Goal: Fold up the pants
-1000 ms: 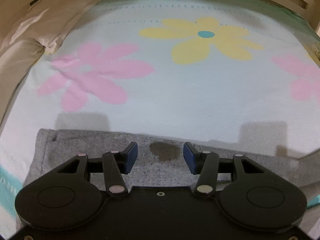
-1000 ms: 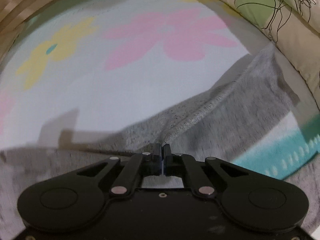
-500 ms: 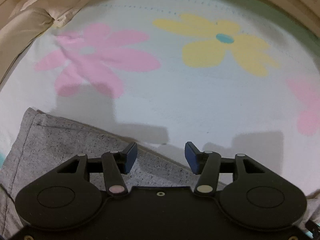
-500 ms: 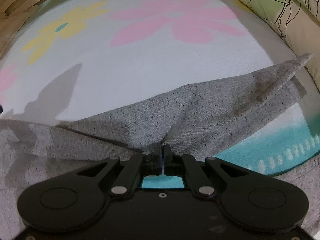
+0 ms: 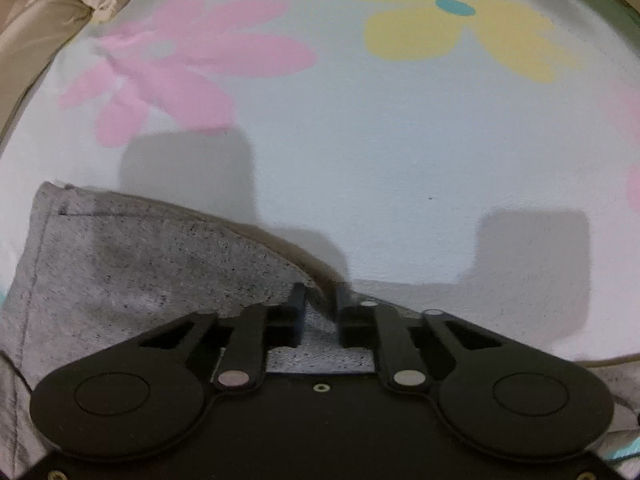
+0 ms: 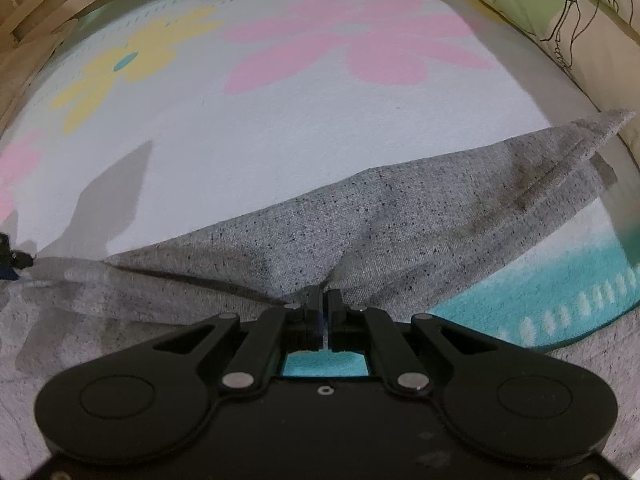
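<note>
Beneath both grippers spreads a bed (image 5: 400, 168) covered by a pale sheet printed with big flowers: a pink flower (image 5: 180, 68) ahead and to the left of the left gripper, a yellow flower (image 5: 452, 24) ahead and to its right. Seen from the right wrist, the same yellow flower (image 6: 120, 68) lies far ahead to the left and a pink flower (image 6: 360, 48) straight ahead; a teal border band (image 6: 560, 280) of the sheet runs just to the right of that gripper. A beige pillow (image 5: 36, 20) sits far ahead-left of the left gripper, and a cream pillow with green leaf outlines (image 6: 560, 12) far ahead-right of the right one.

Over the near part of the bed lie the grey speckled pants (image 6: 420, 220). From the right gripper the cloth rises in a tented ridge and stretches away to the right, ending in a hem corner near the patterned pillow. From the left gripper the pants (image 5: 132, 268) spread out to the left, a stitched seam running down their left edge.

The right gripper (image 6: 324, 300) is pinched tight on a fold of the pants (the cloth puckers right at its tips). The left gripper (image 5: 320, 300) has its jaws drawn close around the raised edge of the pants, a narrow gap left between them with cloth in it.
</note>
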`<control>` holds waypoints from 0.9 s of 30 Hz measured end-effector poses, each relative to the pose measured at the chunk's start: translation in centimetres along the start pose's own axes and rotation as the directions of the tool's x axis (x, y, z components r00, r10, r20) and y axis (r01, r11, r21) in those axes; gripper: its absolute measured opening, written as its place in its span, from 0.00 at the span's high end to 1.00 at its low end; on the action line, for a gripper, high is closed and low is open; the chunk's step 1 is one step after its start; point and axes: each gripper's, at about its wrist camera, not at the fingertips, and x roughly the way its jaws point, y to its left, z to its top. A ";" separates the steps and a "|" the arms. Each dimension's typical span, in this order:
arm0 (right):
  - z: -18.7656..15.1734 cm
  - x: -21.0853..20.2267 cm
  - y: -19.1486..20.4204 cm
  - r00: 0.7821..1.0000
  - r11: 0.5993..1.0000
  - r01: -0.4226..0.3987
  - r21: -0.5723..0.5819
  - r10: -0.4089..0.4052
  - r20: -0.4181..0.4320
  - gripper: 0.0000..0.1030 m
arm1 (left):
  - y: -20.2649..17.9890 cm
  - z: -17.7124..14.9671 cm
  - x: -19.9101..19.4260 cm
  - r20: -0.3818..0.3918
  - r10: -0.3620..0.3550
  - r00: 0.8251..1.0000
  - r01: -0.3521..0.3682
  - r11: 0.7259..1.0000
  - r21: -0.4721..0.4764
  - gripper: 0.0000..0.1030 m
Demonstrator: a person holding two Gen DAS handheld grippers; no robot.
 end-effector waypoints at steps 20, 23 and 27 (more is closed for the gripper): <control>-1.1 -9.1 -0.8 0.996 0.999 -0.024 0.021 0.022 0.091 0.98 | 3.6 -7.5 -12.9 0.241 -0.088 0.966 0.081 0.996 0.038 0.97; -2.2 -10.7 -1.2 0.995 0.999 -0.032 0.033 0.029 0.094 0.98 | 4.0 -10.1 -14.9 0.286 -0.098 0.953 0.084 0.995 0.059 0.97; -3.7 -12.6 -1.4 0.995 1.000 -0.015 0.015 0.013 0.104 0.98 | 5.0 -13.5 -16.2 0.298 -0.124 0.946 0.109 0.992 0.068 0.97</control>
